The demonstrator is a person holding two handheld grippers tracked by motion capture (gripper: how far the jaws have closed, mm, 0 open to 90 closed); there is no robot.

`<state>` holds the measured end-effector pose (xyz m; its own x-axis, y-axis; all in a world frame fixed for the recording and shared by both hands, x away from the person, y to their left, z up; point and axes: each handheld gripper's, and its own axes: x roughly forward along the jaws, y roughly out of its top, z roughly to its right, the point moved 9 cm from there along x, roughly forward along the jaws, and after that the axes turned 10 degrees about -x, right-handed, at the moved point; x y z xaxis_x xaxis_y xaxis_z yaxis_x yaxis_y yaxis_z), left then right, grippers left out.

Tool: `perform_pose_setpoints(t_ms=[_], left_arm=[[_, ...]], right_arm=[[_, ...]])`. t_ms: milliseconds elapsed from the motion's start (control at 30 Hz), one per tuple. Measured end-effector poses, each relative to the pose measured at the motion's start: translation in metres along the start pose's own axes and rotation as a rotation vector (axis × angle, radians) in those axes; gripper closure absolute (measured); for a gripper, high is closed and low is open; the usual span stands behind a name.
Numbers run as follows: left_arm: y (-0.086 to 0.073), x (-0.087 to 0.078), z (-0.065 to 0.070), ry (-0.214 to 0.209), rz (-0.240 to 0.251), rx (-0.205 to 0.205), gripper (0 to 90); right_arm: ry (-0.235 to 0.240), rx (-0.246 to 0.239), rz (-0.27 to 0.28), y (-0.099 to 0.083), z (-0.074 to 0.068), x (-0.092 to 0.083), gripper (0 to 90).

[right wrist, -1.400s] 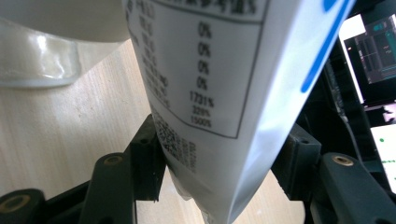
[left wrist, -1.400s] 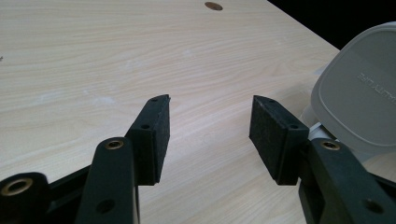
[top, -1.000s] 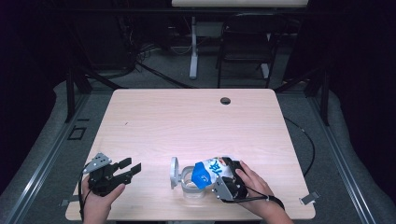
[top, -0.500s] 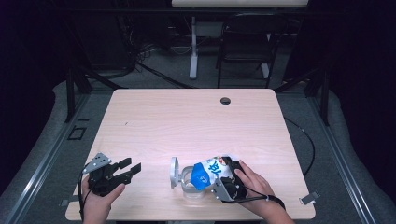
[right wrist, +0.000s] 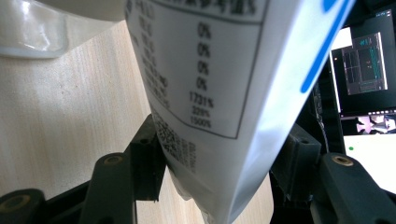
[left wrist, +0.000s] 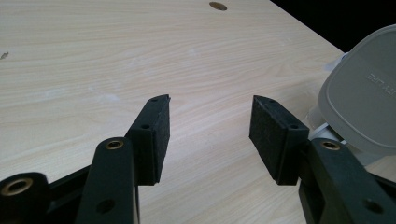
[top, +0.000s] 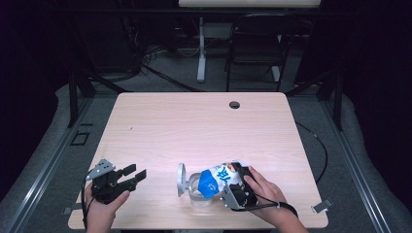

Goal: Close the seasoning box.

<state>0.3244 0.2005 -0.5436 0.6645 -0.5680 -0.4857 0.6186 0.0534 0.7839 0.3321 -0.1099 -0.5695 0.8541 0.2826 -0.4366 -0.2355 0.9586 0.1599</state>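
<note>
From up high, my right gripper point(top: 232, 185) is clamping a blue-and-white pouch point(top: 217, 179) and tipping it over a clear container point(top: 197, 190) whose grey lid point(top: 181, 178) is standing open, all near the front edge of the wooden table point(top: 204, 121). My left gripper point(top: 127, 177) is sitting off to the left, well apart, jaws spread and holding nothing.

Left gripper view: my jaws are gaping wide over bare wood, and the grey lid point(left wrist: 364, 102) is poking in at the right.

Right gripper view: both pads are pressing the pouch point(right wrist: 215, 84), nutrition label facing me, with the container point(right wrist: 28, 28) showing top left.
</note>
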Motion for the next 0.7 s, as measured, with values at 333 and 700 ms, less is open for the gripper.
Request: perform_pose_setpoints(t_ms=[333, 700], left_arm=[[-0.0001, 0.0004, -0.0012, 0.000, 0.005, -0.005, 48.6], [0.0003, 0.0001, -0.0019, 0.004, 0.007, -0.004, 48.6]], right_arm=[[-0.002, -0.012, -0.001, 0.0005, 0.0007, -0.0001, 43.5], [-0.006, -0.042, -0.012, 0.0003, 0.0023, -0.0006, 43.6]])
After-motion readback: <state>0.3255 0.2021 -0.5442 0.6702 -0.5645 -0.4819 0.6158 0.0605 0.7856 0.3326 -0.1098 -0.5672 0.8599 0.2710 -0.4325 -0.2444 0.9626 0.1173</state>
